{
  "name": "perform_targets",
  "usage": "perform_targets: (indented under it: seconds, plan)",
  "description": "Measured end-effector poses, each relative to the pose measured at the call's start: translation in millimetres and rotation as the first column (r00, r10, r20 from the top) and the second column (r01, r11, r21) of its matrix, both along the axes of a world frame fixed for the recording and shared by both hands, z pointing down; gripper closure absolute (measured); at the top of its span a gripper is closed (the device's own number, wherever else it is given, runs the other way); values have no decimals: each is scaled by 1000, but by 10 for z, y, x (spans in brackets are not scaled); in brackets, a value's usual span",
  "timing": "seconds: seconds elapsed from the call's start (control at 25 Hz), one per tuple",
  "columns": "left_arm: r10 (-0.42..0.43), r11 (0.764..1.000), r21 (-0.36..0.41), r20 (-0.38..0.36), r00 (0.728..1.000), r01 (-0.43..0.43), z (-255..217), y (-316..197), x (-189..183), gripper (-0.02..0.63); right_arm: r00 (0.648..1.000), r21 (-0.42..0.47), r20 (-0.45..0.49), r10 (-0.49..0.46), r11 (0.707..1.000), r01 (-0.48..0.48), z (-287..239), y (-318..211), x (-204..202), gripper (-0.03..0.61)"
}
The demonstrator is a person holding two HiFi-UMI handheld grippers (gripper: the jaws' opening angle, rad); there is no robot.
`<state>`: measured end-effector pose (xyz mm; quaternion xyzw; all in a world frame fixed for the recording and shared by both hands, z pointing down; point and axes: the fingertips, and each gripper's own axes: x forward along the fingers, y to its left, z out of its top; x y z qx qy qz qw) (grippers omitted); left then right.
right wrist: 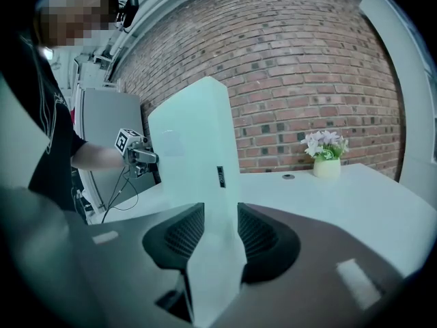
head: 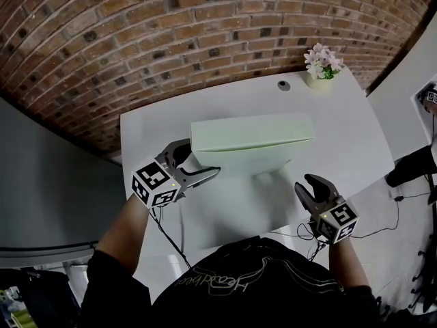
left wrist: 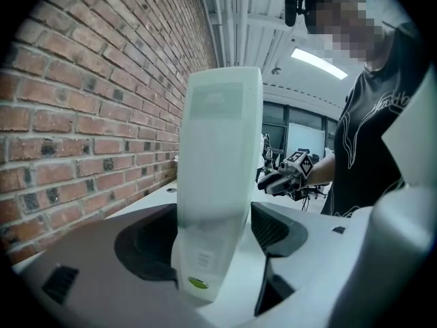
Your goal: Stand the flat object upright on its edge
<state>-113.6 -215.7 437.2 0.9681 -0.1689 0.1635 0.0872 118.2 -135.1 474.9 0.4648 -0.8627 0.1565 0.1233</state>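
- Pale green flat box [head: 252, 137] upright on its long edge, mid-bench [head: 355, 142].
- Left gripper [head: 203, 157] wide open astride its left end, not pinching.
- Right gripper [head: 308, 182] part-open, empty, just short.
- Likely light, stiff, tippy; best pinched at the ends.

Box [head: 252, 142]: far side hidden in the head view.
Left gripper [head: 203, 157]: far jaw tip hidden behind the box there.
Label [right wrist: 220, 176]: too small to read.
Black thing [head: 412, 166]: cut off at the right.
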Motion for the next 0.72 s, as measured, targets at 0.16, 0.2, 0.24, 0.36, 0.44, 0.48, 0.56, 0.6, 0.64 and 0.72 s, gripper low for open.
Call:
perform_targets:
  seconds: [0.16,0.2,0.24,0.36,0.44,0.48,0.56,0.6,0.64,0.72]
  plan:
    - [12,1000,15,5,1000,-12,-1,7,-4,279,1000,-2,5,4,1000,-4,21,43,-52,434]
    - [15,1000,18,6,1000,-15,-2,13,-7,281,1000,-3,8,6,1000,-6,23,49,-65,434]
    - [17,1000,21,7,1000,-17,-2,20,-9,284,1000,-3,12,7,1000,-7,26,53,-78,434]
    - [17,999,27,11,1000,-17,3,31,-9,290,1000,-4,16,9,1000,-9,35,63,-118,434]
    - [14,999,30,14,1000,-14,4,34,-10,295,1000,-3,16,9,1000,-9,37,69,-151,434]
    - [11,999,31,17,1000,-12,4,36,-13,296,1000,-5,15,8,1000,-7,34,73,-172,434]
    - [6,999,37,21,1000,-6,-1,43,-18,302,1000,-11,14,3,1000,-2,14,77,-224,434]
    - [2,999,41,24,1000,-3,-1,48,-19,307,1000,-12,15,-2,1000,2,10,76,-244,434]
    - [-1,999,45,26,1000,0,0,56,-19,308,1000,-11,15,-7,1000,7,14,73,-256,434]
    - [-10,999,49,32,999,8,4,72,-20,311,1000,-4,19,-18,1000,18,39,60,-263,434]
